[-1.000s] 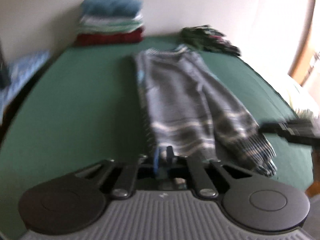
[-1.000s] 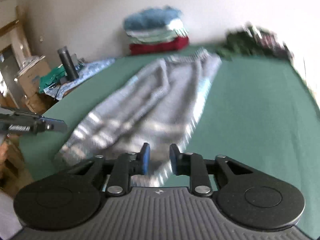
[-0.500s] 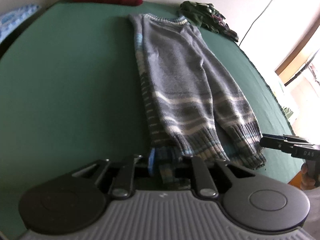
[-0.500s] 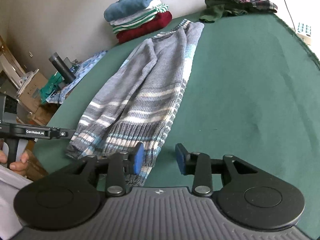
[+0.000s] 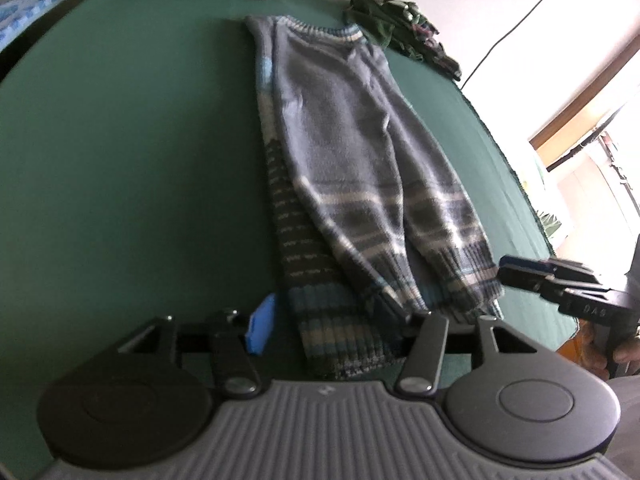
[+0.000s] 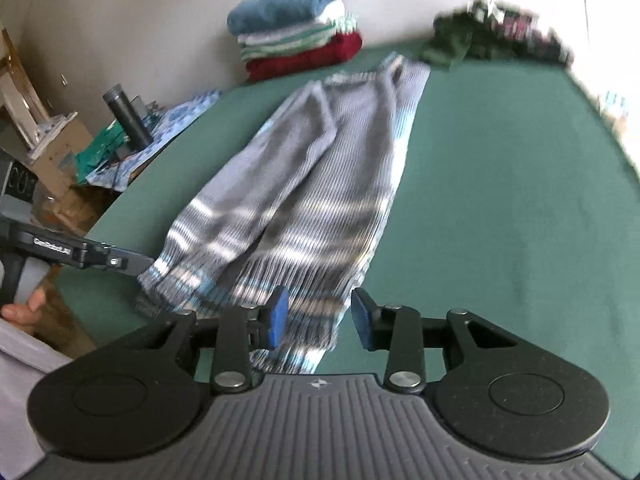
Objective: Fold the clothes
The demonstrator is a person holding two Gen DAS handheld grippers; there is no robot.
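Note:
A grey-blue striped knit sweater (image 5: 352,152) lies flat on the green table (image 5: 120,160), folded lengthwise with the sleeves on top and its collar toward the wall. My left gripper (image 5: 334,320) is open at the near edge, and the ribbed hem lies loose between its fingers. In the right wrist view the sweater (image 6: 320,168) runs away from my right gripper (image 6: 319,316), which is open over the hem's right corner without pinching it. Each gripper shows in the other's view: the right gripper (image 5: 560,284) beside the sleeve cuffs, the left gripper (image 6: 80,254) near the cuffs too.
A stack of folded clothes (image 6: 292,32) stands against the far wall. A crumpled dark green pile (image 6: 492,36) lies at the far right corner. Boxes, a dark cylinder (image 6: 128,120) and a patterned cloth crowd the floor left of the table. Bare green cloth (image 6: 500,200) spreads right of the sweater.
My left gripper, shut on the hem before, has opened and let it drop onto the table. The right gripper has opened wider. The sweater now lies flat.

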